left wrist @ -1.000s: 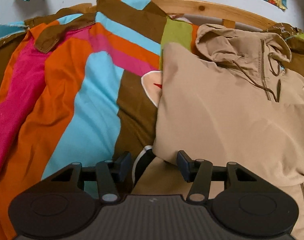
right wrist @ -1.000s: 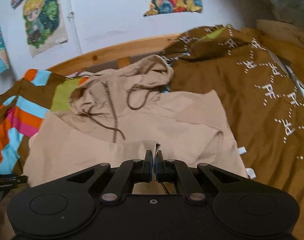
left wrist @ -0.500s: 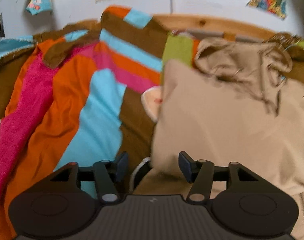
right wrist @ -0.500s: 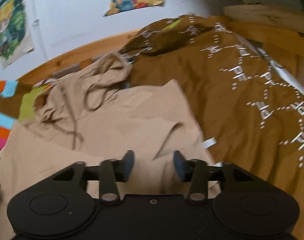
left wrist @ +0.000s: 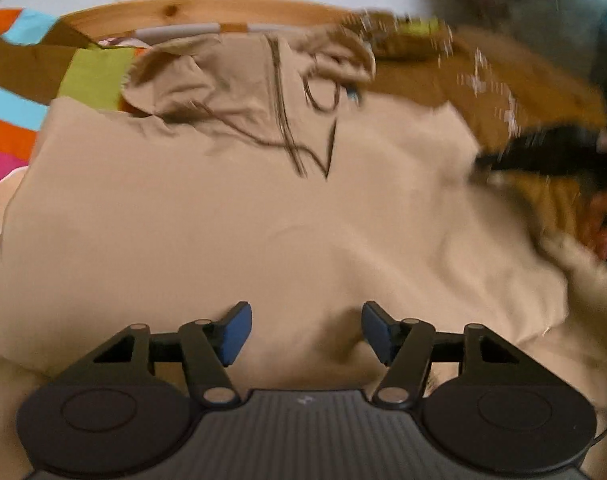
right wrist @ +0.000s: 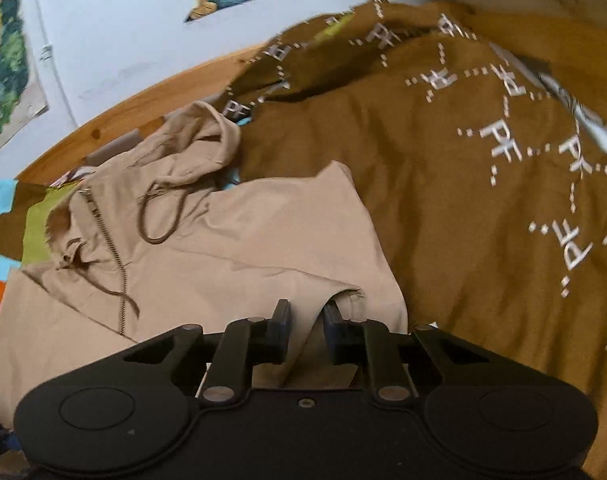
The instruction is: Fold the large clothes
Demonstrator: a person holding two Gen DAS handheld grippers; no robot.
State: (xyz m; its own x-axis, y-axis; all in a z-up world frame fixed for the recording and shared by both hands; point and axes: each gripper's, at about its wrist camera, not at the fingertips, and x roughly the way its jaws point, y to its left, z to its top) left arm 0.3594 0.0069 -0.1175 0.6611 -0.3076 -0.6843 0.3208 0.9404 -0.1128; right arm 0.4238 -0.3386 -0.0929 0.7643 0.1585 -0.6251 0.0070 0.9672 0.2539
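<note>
Beige hoodie (left wrist: 239, 216) lies flat on the bed, hood (right wrist: 199, 140) pointing away toward the wooden headboard (left wrist: 191, 10), long axis running straight out from both grippers. Left gripper (left wrist: 303, 330) over the near hem, jaws spread wide, empty. Right gripper (right wrist: 306, 322) at the hoodie's right near edge, jaws part-open with a fabric fold between them, not yet pinched. Right is nearer a grasp. Next: probably close, fold hem toward the hood.

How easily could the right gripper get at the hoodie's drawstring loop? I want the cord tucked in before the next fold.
Probably yes. The right gripper is open over the beige hoodie, and the drawstring loop lies exposed on top, ahead and left of the fingers, with nothing covering it.
</note>
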